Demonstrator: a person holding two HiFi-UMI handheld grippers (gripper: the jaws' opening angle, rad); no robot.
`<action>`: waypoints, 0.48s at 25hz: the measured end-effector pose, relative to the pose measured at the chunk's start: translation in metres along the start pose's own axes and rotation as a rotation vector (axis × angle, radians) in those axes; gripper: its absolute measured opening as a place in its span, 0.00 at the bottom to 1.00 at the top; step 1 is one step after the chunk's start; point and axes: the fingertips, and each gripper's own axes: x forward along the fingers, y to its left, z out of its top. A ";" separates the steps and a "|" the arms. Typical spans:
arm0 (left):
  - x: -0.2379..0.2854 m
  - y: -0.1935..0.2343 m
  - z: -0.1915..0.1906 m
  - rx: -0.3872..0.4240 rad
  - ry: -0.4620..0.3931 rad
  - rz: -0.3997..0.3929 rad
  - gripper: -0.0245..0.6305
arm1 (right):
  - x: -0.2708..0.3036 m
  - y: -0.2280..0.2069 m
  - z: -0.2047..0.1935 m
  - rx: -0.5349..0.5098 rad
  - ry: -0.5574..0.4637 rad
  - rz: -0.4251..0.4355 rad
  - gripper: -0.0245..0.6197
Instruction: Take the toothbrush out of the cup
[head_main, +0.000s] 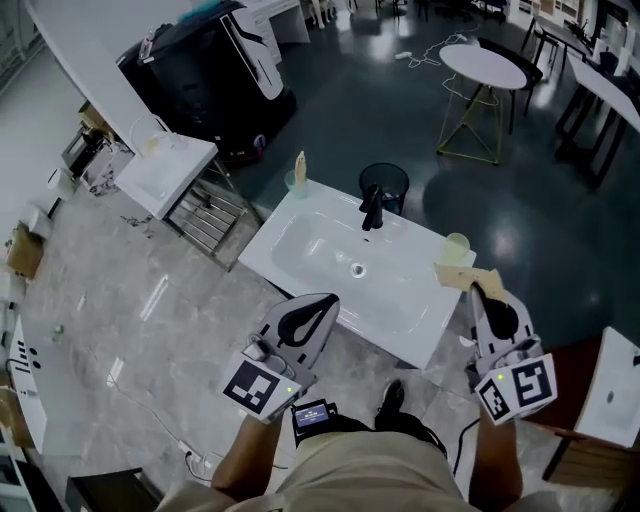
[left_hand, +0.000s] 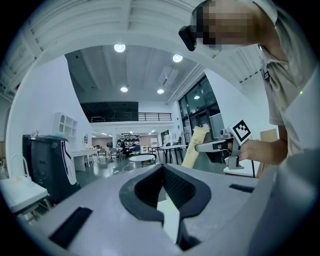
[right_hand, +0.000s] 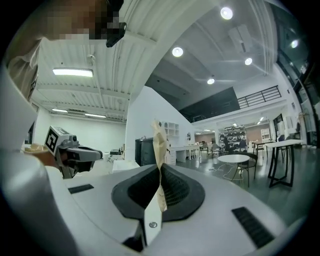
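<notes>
My right gripper (head_main: 478, 291) is shut on a beige paper-wrapped toothbrush (head_main: 453, 277), held clear of the pale green cup (head_main: 457, 243) on the sink's right rim. In the right gripper view the toothbrush (right_hand: 159, 150) stands upright, pinched between the black pads of the right gripper (right_hand: 159, 172). My left gripper (head_main: 322, 302) hovers over the sink's near edge, shut with nothing in it. The left gripper (left_hand: 162, 172) looks across at the right gripper (left_hand: 207, 146) and the toothbrush (left_hand: 196, 145) it holds.
A white sink basin (head_main: 300, 245) with a black faucet (head_main: 372, 208) lies in front of me. A second cup (head_main: 296, 183) with a beige stick stands at its back left corner. A black bin (head_main: 385, 183) is behind it, a round table (head_main: 484, 66) farther back.
</notes>
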 end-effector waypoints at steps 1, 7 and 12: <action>0.003 0.005 -0.001 0.000 0.010 0.014 0.05 | 0.010 -0.003 -0.004 0.010 0.005 0.018 0.06; -0.002 0.041 -0.016 -0.014 0.076 0.072 0.05 | 0.056 0.003 -0.015 0.048 0.026 0.073 0.06; -0.024 0.086 -0.037 -0.020 0.079 0.062 0.05 | 0.085 0.026 -0.022 0.026 0.037 0.035 0.06</action>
